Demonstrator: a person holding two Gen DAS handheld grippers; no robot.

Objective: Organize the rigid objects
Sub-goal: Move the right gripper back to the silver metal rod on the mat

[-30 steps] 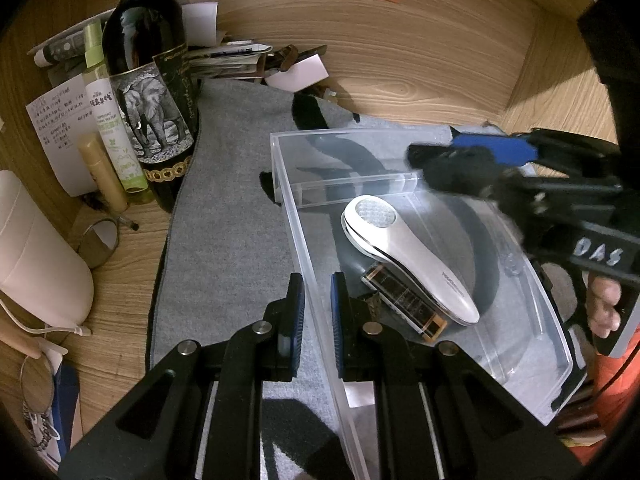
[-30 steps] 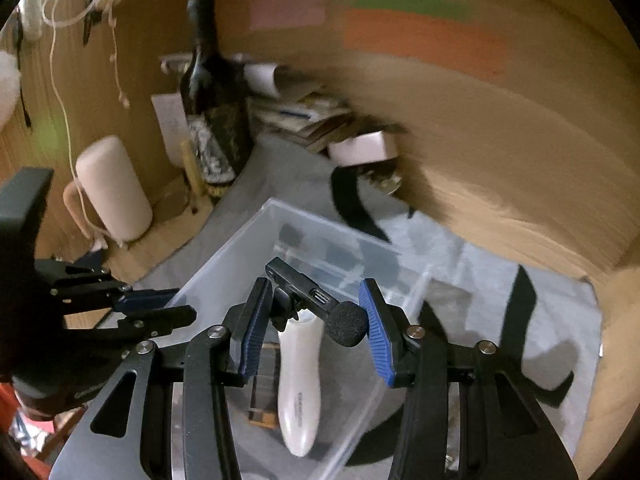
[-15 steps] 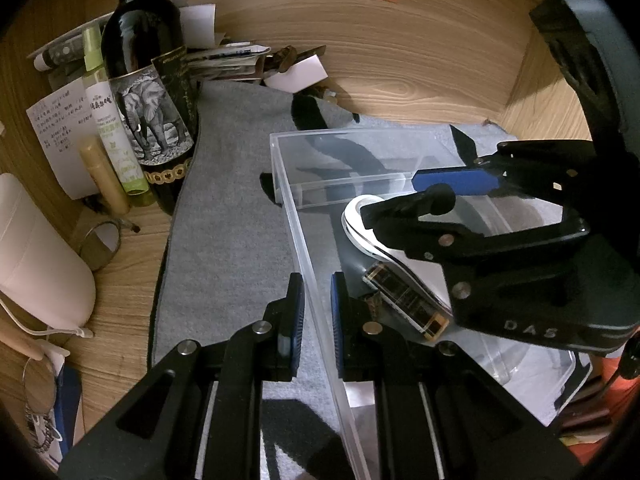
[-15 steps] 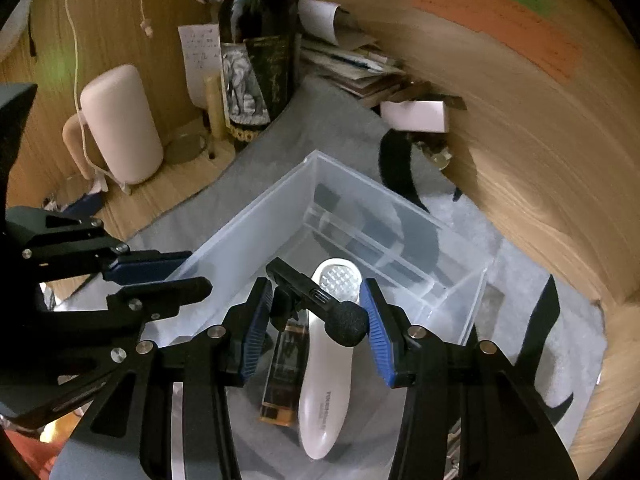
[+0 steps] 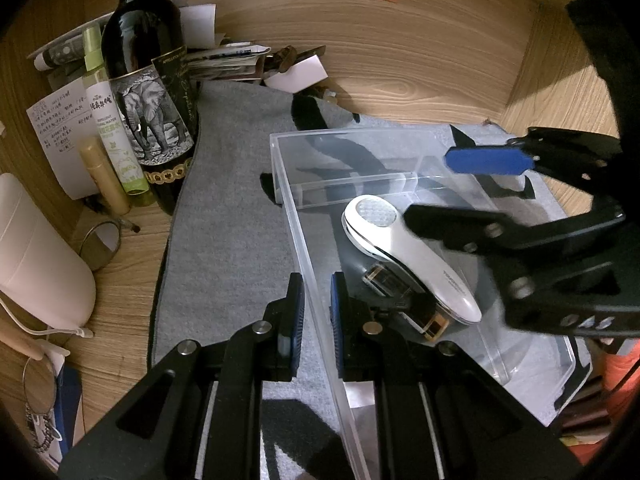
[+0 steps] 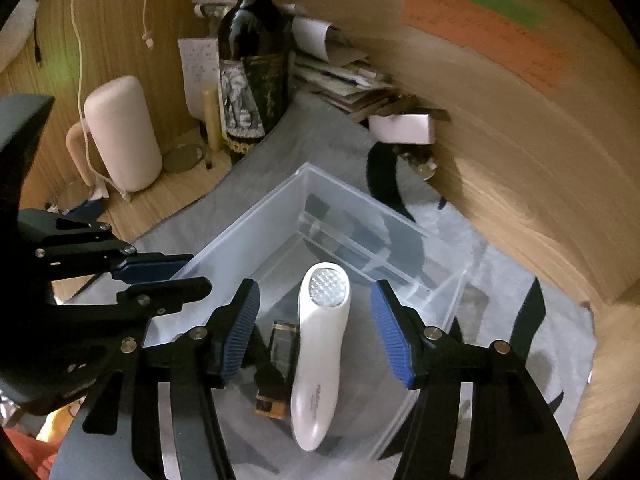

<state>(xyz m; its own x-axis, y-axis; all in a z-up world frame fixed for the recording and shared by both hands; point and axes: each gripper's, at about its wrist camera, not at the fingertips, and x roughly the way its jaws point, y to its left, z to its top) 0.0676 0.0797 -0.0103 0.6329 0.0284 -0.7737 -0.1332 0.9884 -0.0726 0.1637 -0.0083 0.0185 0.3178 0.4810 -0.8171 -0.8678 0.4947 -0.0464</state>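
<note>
A clear plastic bin point(image 5: 298, 236) point(image 6: 240, 236) sits on a grey cloth. In it lie a white handheld device point(image 5: 404, 256) point(image 6: 320, 344) and a dark harmonica with gold ends point(image 5: 404, 300) point(image 6: 280, 368). A black object lies under the harmonica's near end point(image 6: 266, 376). My left gripper point(image 5: 317, 316) is shut on the bin's left wall near its front. My right gripper point(image 6: 316, 336) is open and empty, held above the bin over the white device; it also shows in the left wrist view point(image 5: 472, 188).
A dark wine bottle with an elephant label point(image 5: 148, 92) point(image 6: 252, 72), a green spray bottle point(image 5: 110, 120) and a tan tube point(image 5: 104, 176) stand at the back left. A cream cylinder point(image 6: 120, 132) stands left. Papers point(image 5: 228, 60) and a white box point(image 6: 400, 128) lie by the wooden back wall.
My right gripper came in over the bin carrying a small black microphone, then opened; the microphone has left its jaws. My left gripper stayed clamped on the bin wall.
</note>
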